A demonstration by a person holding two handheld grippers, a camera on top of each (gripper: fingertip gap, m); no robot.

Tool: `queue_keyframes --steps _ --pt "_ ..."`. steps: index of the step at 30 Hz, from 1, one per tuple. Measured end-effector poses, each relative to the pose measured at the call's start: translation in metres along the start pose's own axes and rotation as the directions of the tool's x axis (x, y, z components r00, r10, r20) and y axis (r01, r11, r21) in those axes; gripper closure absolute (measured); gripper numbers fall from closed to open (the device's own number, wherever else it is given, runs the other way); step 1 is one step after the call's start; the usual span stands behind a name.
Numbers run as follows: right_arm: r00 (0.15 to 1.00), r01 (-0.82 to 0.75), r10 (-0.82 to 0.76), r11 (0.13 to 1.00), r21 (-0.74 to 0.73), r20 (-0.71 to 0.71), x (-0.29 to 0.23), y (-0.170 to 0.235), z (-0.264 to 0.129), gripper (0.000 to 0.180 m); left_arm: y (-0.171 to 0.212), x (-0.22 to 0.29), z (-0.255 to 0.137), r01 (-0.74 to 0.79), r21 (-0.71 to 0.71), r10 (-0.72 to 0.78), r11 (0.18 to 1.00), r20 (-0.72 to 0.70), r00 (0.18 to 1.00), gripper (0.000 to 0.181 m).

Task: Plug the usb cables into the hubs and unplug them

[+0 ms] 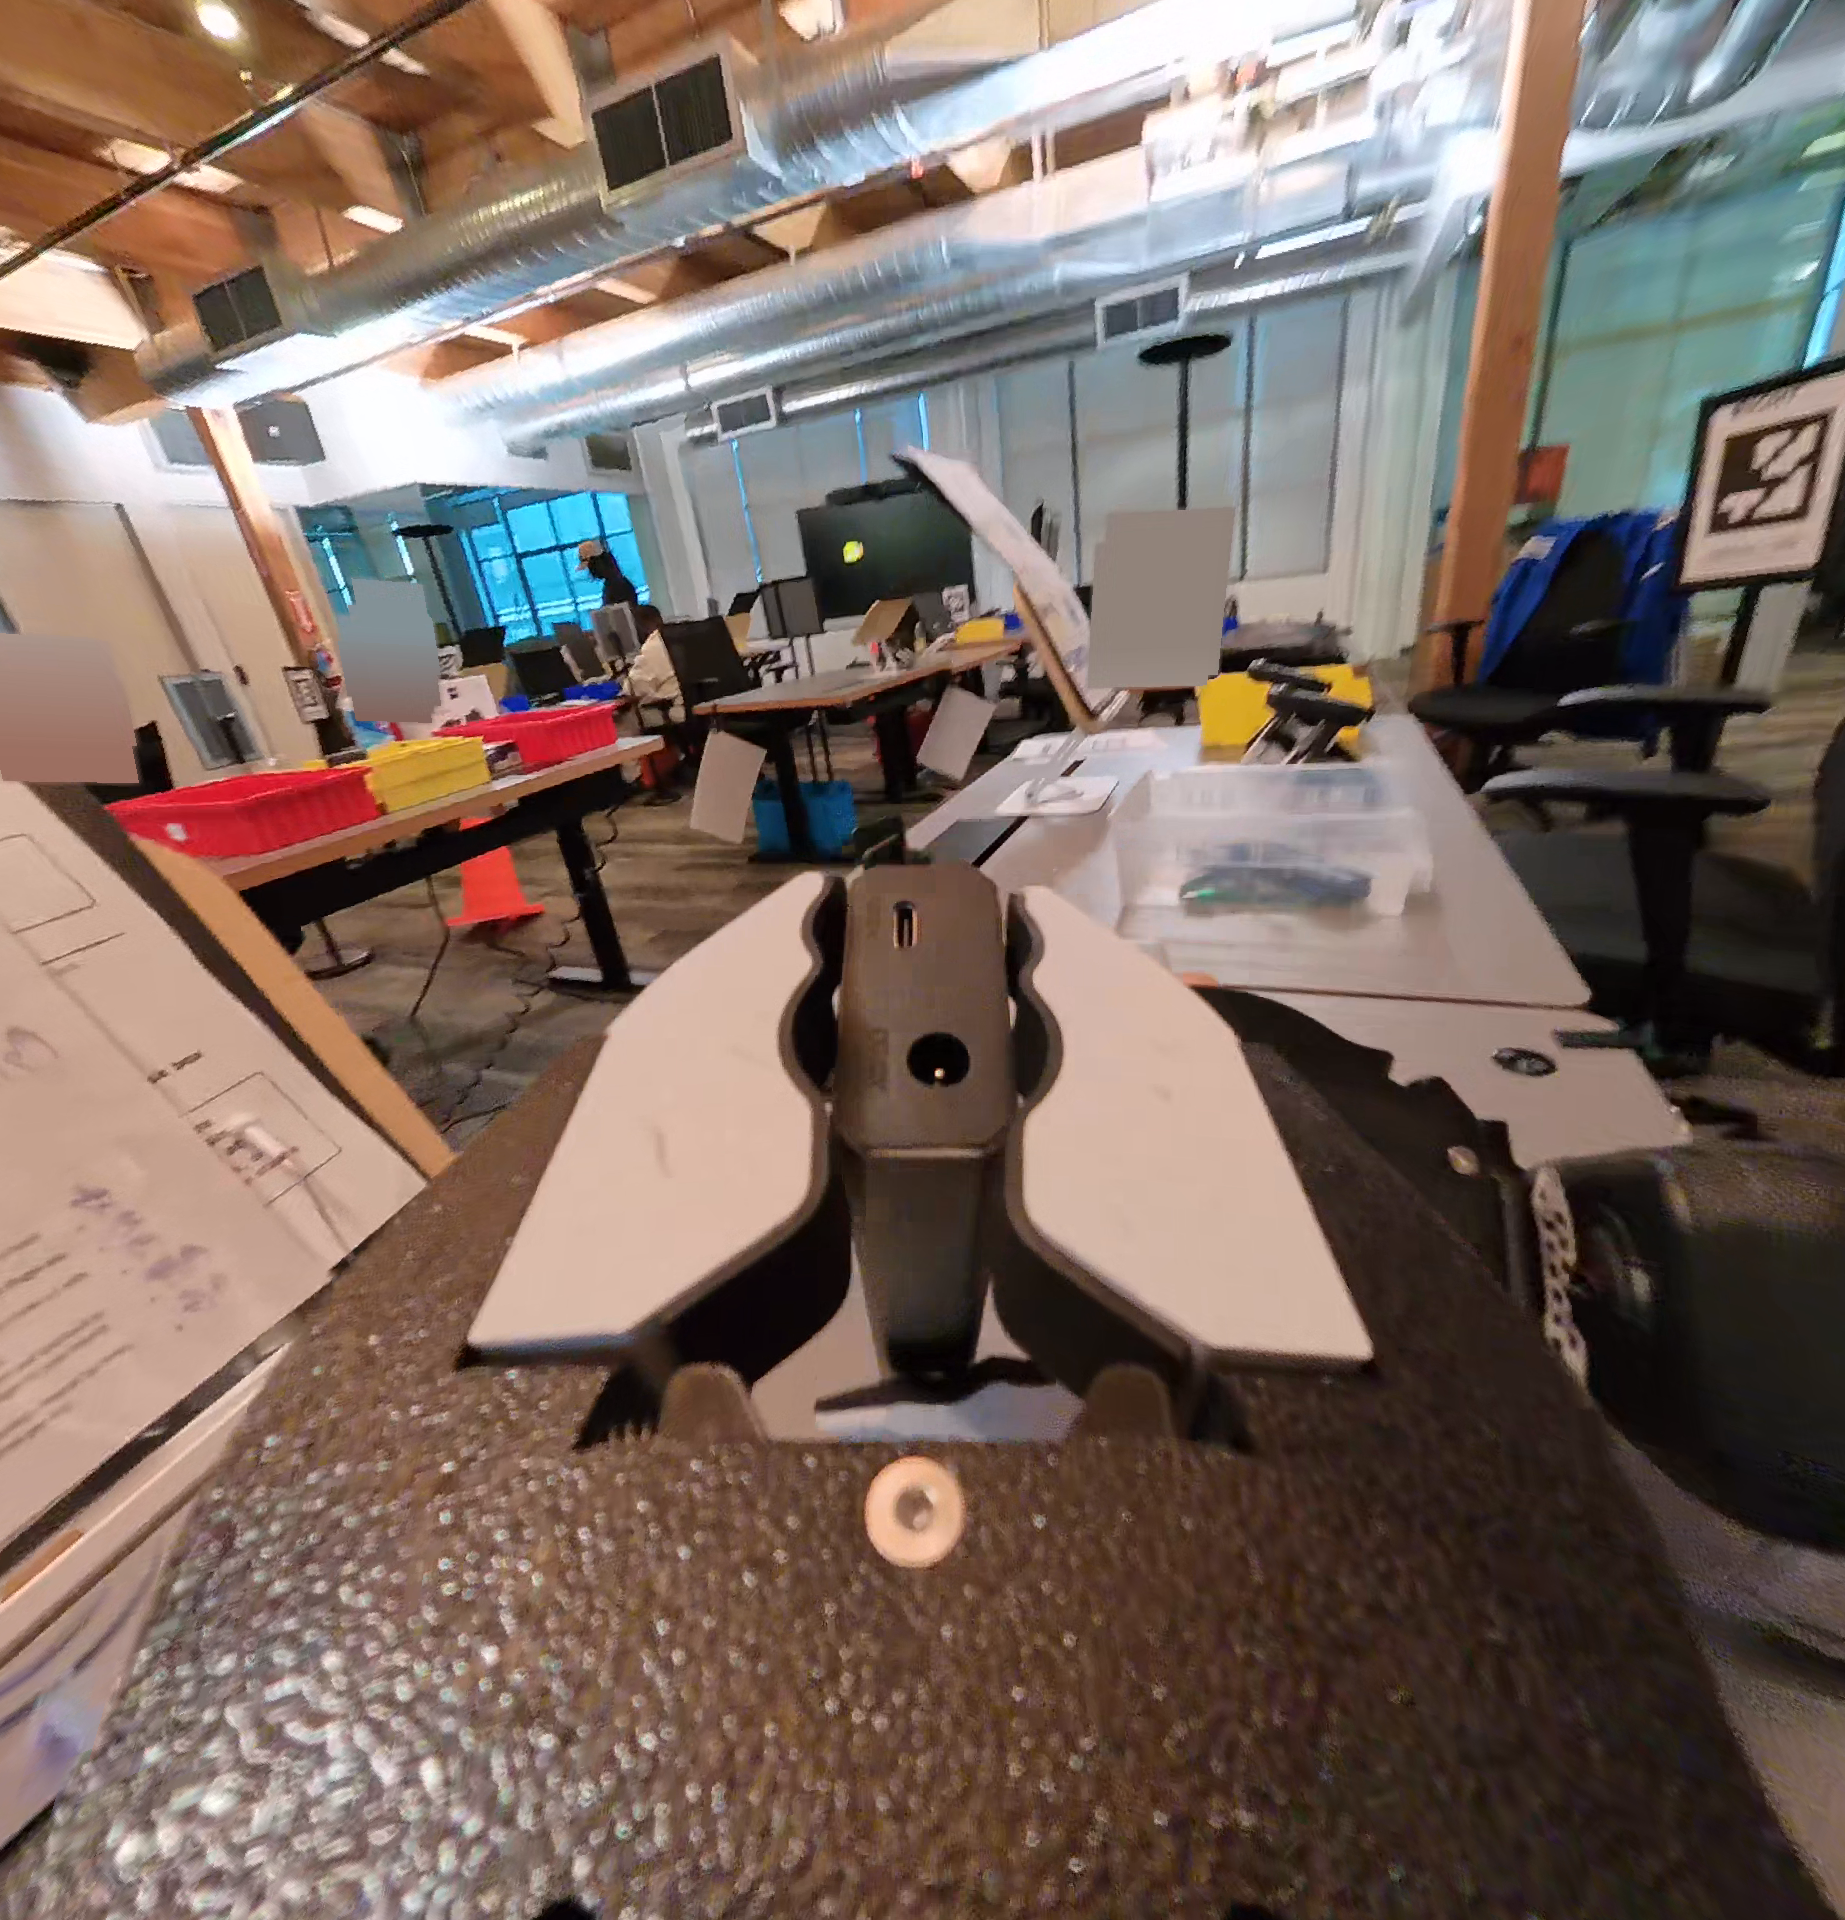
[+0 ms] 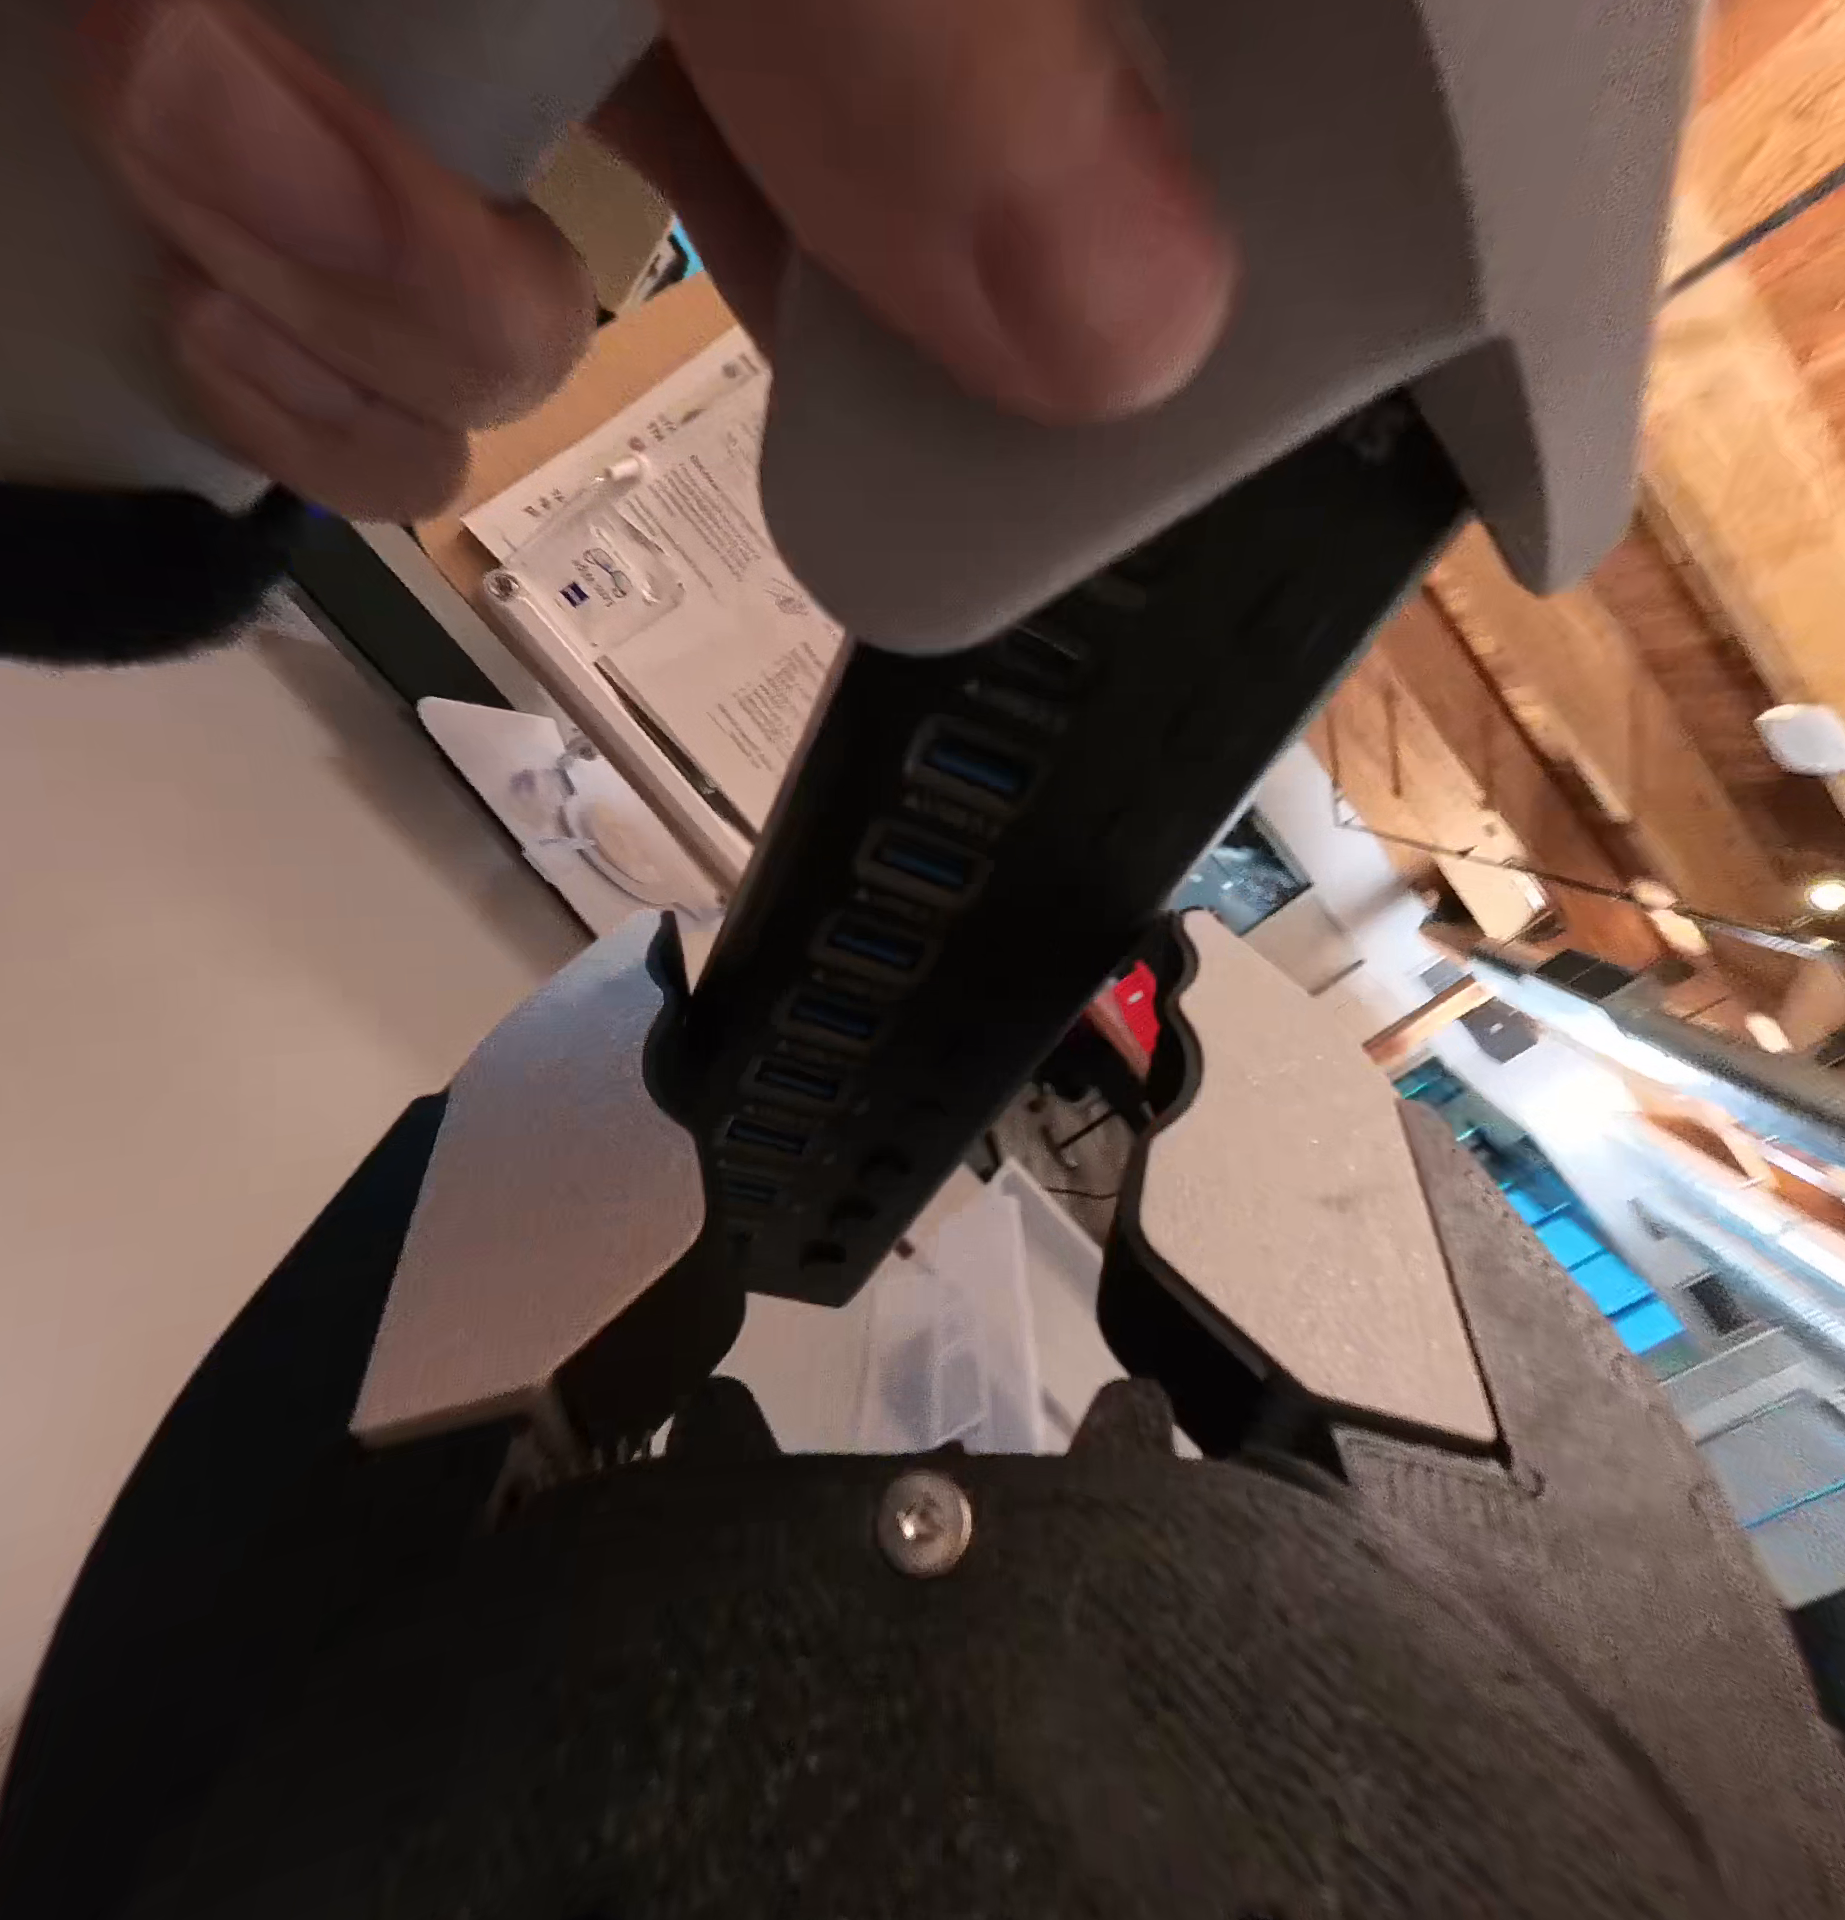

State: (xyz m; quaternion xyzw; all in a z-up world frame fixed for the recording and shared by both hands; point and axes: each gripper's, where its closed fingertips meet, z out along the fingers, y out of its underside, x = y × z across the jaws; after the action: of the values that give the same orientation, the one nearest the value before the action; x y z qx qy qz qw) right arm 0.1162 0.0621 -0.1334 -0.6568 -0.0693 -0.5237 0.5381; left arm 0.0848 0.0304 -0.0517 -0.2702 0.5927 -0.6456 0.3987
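While the left gripper (image 1: 920, 1029) pinches one end of the black USB hub (image 2: 928, 935), its long axis runs from upper right toward lower centre between the right gripper (image 2: 923, 1039)'s spread fingers, apparently touching only the left one.

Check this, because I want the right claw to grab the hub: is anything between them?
Nothing visible blocks it. The long black plastic hub with blue ports lies between the open right claw's fingers, touching one; the left claw clamps its other end.
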Motion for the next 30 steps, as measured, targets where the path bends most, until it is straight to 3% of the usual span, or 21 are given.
queue_keyframes --steps 6,9,13,17,21,26,30 --pt "0.999 -0.043 0.043 0.998 -0.046 0.003 0.0 0.022 0.004 0.115 0.023 -0.006 -0.003 -0.026 -0.207 0.034 0.978 0.039 0.999 0.151" --pt "0.995 0.098 -0.099 0.994 -0.053 -0.026 0.015 0.03 0.002 0.116 0.04 -0.004 -0.008 -0.063 -0.337 0.071 0.939 0.011 0.997 0.151" --pt "0.952 0.286 -0.291 0.956 -0.064 -0.091 0.036 0.032 -0.003 0.117 0.047 0.001 -0.006 -0.079 -0.354 0.075 0.932 -0.026 0.997 0.15" --pt "0.912 0.398 -0.401 0.916 -0.051 -0.087 0.038 0.019 -0.006 0.117 0.049 0.008 0.003 -0.033 -0.318 0.015 0.948 -0.06 0.998 0.129" --pt "0.863 0.494 -0.497 0.868 -0.055 -0.085 0.046 0.018 -0.005 0.118 0.055 0.012 0.004 -0.016 -0.326 -0.016 0.945 -0.095 0.995 0.134" --pt "0.861 0.507 -0.508 0.86 -0.051 -0.012 0.043 0.03 0.003 0.117 0.061 0.005 0.01 0.043 -0.324 -0.066 0.945 -0.06 0.996 0.144" --pt "0.912 0.41 -0.41 0.912 -0.013 0.01 0.031 0.032 0.005 0.116 0.052 -0.005 0.013 0.149 -0.219 -0.158 0.964 -0.024 0.987 0.147"
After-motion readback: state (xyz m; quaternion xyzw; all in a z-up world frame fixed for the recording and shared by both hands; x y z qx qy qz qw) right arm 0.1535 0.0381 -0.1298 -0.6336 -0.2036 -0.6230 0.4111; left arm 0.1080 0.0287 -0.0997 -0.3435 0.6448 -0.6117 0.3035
